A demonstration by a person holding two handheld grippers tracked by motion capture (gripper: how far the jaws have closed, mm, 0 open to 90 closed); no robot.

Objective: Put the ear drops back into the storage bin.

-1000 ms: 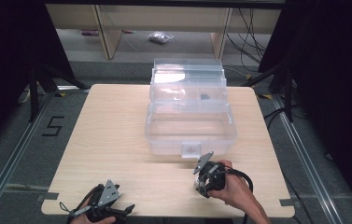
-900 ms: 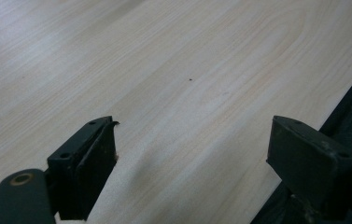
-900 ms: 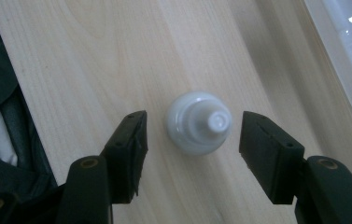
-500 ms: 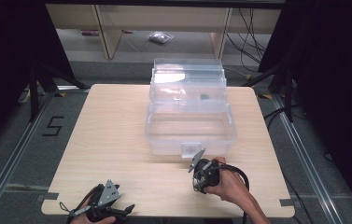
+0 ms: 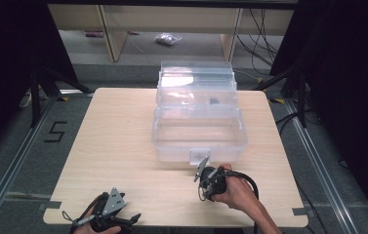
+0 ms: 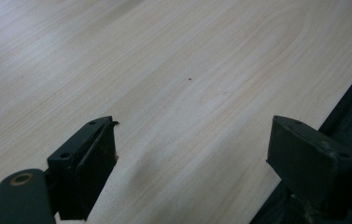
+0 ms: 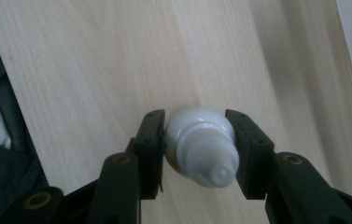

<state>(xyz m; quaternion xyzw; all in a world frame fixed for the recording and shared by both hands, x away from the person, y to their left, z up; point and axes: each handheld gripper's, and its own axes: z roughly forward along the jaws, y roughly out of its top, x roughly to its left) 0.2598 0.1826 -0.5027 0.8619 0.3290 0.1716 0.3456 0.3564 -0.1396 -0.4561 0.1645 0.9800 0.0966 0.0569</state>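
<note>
- white tube [image 7: 201, 147] is pinched in the right gripper [image 7: 200, 149], whose jaws have just closed, near the table's [image 5: 123, 131] front edge, beside the clear box [image 5: 198, 131].
- left gripper [image 6: 192, 154] spread wide at the table edge.

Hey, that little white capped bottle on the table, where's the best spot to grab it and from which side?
Grip the white bottle across its round body just below the ribbed cap, coming from above. The right gripper, whose jaws have just been closing, already has its pads on two opposite sides there; the body is wider than the cap, so it should slip less.
</note>
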